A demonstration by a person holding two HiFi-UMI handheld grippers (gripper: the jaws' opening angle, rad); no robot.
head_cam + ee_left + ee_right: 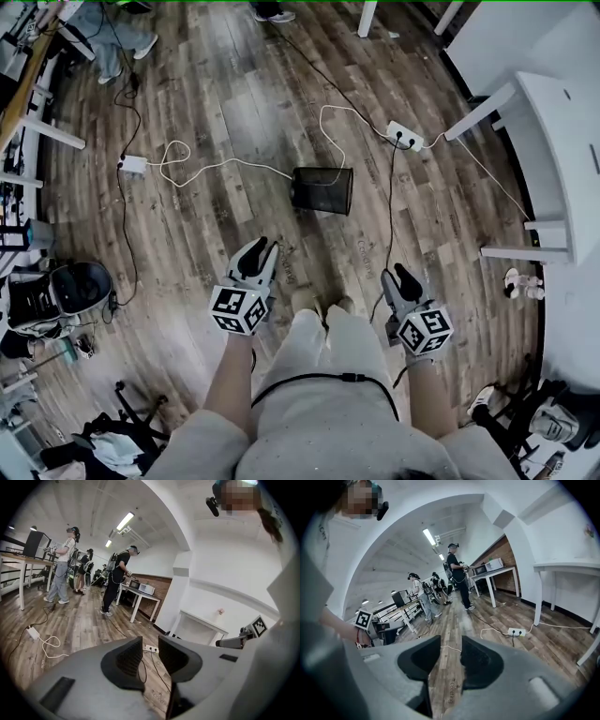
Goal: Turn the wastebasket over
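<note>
Light trousers (pixel 323 375) of the person fill the bottom of the head view, and just ahead of them both claws hover over the wooden floor (pixel 216 112). The left claw (pixel 261 251) is released, its jaws apart with nothing between them. The right claw (pixel 398 277) is released and empty too. Each carries a marker cube (pixel 238 309) with black-and-white squares. The black mesh wastebasket (pixel 322 190) seems to lie on its side on the floor, ahead of both claws and well apart from them. A faint print (pixel 450 692) on one plank is too blurred to read.
</note>
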